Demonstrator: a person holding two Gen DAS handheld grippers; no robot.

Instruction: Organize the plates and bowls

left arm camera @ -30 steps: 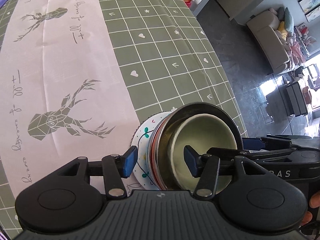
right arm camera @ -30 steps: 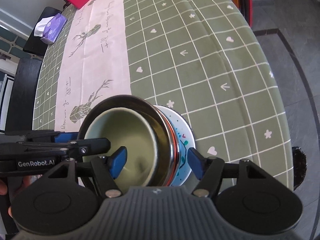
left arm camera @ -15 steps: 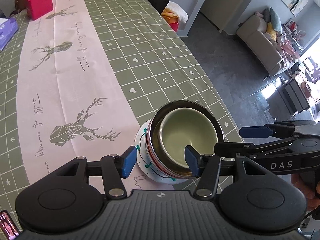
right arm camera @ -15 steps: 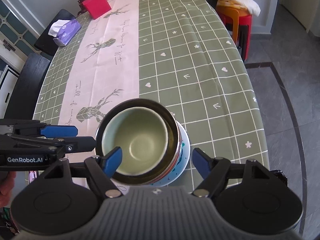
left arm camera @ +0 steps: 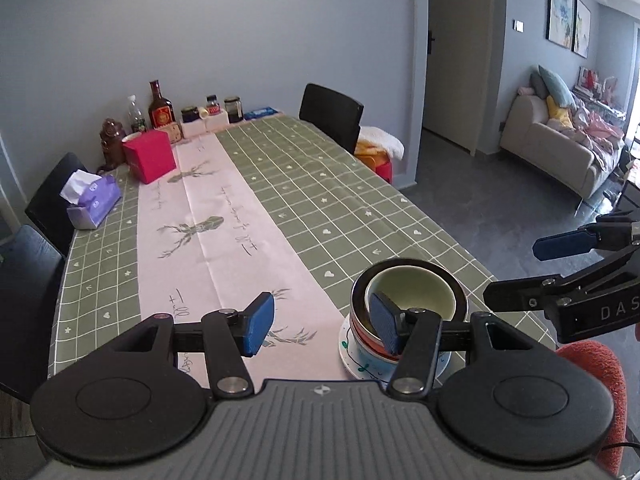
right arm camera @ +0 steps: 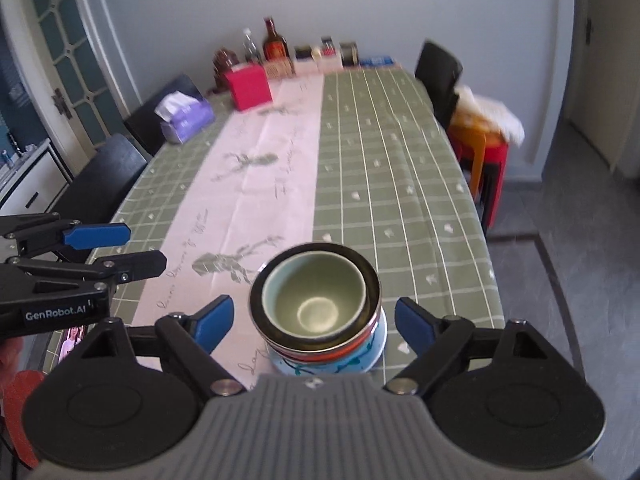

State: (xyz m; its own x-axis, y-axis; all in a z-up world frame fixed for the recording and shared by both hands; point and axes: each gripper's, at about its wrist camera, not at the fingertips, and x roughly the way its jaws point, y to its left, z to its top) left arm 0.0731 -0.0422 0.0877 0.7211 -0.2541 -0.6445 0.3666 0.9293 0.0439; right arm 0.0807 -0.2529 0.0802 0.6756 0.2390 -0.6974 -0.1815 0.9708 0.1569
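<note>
A pale green ceramic bowl [right arm camera: 316, 300] sits nested, mouth up, inside a shiny steel bowl [right arm camera: 370, 276] with a red band, and both stand on a white round plate with blue-green painted sprigs [right arm camera: 374, 346]. The stack stands upright near the close edge of the table [right arm camera: 400, 184], which is covered by a green checked cloth with a pink deer-print runner [right arm camera: 256, 188].

In the right wrist view the right gripper [right arm camera: 310, 322] has its blue-padded fingers [right arm camera: 212, 320] spread wide, one on each side of the stack and clear of it; the stack lies between and just ahead of the tips.

In the left wrist view the left gripper [left arm camera: 320, 322] is also wide apart and holds nothing. Its right-hand finger pad [left arm camera: 384, 326] overlaps the near rim of the steel bowl [left arm camera: 452, 280] in the view; I cannot tell if it touches. The stack lies off to that finger's side, not between the two.
</note>
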